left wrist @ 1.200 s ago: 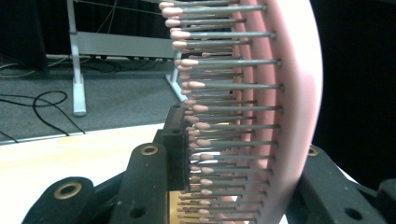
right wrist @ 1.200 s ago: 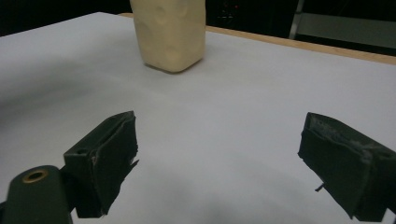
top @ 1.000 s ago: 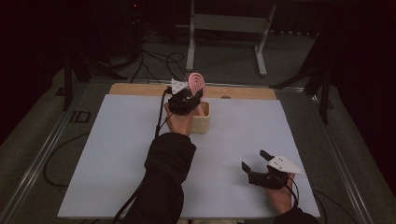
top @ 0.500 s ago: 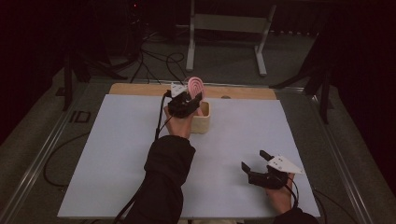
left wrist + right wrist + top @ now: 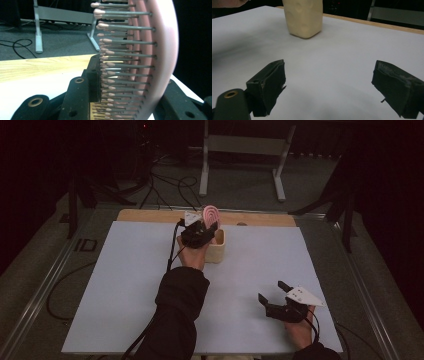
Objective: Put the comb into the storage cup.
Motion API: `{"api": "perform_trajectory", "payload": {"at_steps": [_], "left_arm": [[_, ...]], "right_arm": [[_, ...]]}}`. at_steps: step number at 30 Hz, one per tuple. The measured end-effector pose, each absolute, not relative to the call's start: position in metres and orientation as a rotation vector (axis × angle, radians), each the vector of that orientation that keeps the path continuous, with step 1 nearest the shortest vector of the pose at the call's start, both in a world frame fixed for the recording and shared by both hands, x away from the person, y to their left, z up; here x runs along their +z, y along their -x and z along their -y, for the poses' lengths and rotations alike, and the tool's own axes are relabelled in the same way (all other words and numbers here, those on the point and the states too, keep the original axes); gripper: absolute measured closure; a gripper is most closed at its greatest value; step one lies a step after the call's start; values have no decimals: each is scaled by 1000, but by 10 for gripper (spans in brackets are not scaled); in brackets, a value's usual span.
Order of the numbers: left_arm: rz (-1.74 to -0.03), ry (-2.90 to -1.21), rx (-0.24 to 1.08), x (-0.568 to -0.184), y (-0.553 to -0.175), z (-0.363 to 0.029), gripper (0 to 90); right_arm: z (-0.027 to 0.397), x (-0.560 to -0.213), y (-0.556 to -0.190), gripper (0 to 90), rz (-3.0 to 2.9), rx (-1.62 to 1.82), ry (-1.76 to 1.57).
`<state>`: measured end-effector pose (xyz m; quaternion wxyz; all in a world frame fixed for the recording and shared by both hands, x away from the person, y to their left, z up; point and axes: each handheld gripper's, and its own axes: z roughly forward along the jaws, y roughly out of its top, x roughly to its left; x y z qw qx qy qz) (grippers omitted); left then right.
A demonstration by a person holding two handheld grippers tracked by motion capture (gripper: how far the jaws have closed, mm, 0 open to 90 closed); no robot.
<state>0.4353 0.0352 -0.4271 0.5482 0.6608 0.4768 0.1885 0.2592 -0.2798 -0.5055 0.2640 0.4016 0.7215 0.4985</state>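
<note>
Little has shifted since a second ago: the left gripper (image 5: 202,231) has edged only slightly and stays over the box, and the right gripper has kept its place.

At the left of the high view, a dark sleeve (image 5: 175,315) reaches forward across the white table (image 5: 120,285) to the left gripper, whose jaws are clamped on a pink hairbrush (image 5: 210,216). The brush head stands upright above the gripper, at the far side of the table near its wooden edge (image 5: 150,216). In the left gripper view one black jaw presses on the bristle tips (image 5: 105,62) and the other on the pink back of the brush.

Just right of that gripper and touching the hand's side stands a small cream box (image 5: 218,251), upright on the table.

Well apart, at the near right corner, the right gripper (image 5: 275,294) rests low over bare table with its jaws spread wide and nothing between them. From its own view the cream box stands farther off.
</note>
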Motion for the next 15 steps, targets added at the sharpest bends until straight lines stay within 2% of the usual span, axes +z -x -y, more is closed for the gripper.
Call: {"api": "perform_trajectory", "payload": {"at_steps": [15], "left_arm": [[-1110,-1578,393,-432,-441,-36,627]], "right_arm": [[280,-505,-259,112,-1950,1348,-1086]]}}
